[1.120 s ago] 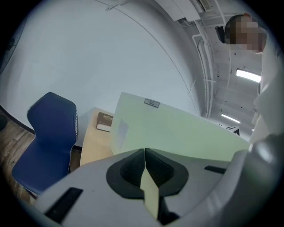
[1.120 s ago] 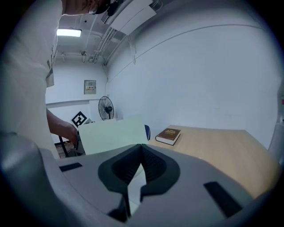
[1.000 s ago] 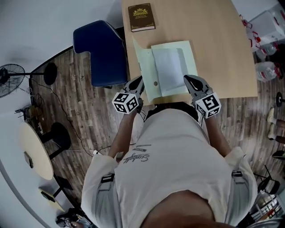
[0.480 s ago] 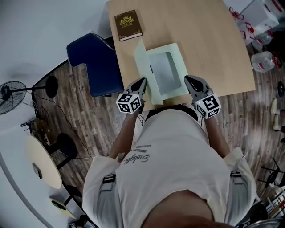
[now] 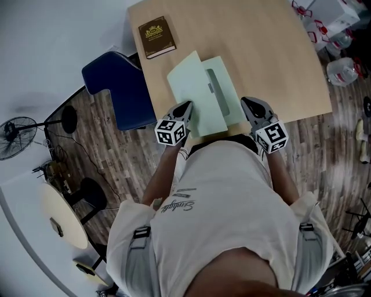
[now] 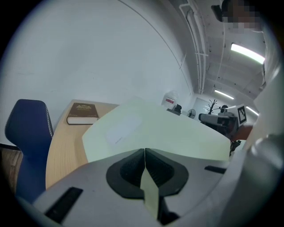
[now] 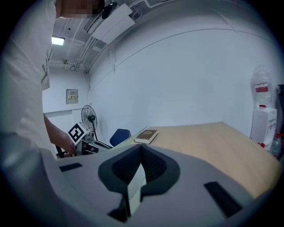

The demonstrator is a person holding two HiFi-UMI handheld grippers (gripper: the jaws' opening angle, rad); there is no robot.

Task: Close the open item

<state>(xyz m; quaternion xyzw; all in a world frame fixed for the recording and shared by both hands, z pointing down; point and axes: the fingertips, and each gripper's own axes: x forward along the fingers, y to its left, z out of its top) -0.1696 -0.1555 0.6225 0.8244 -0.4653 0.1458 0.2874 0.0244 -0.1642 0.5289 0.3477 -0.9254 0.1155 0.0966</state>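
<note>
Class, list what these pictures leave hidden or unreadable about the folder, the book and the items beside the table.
Inside the folder: head view, covered by its front flap, shut in the left gripper.
Title on the book: too small in every view.
Rest of the folder: right gripper view, hidden under the right gripper body; only a pale edge shows between its jaws.
The containers: partly cut by the head view's top-right corner.

Pale green folder (image 5: 203, 93), cover half-closed

Pale-green folder (image 5: 196, 93), brn book (image 5: 156, 36)
</note>
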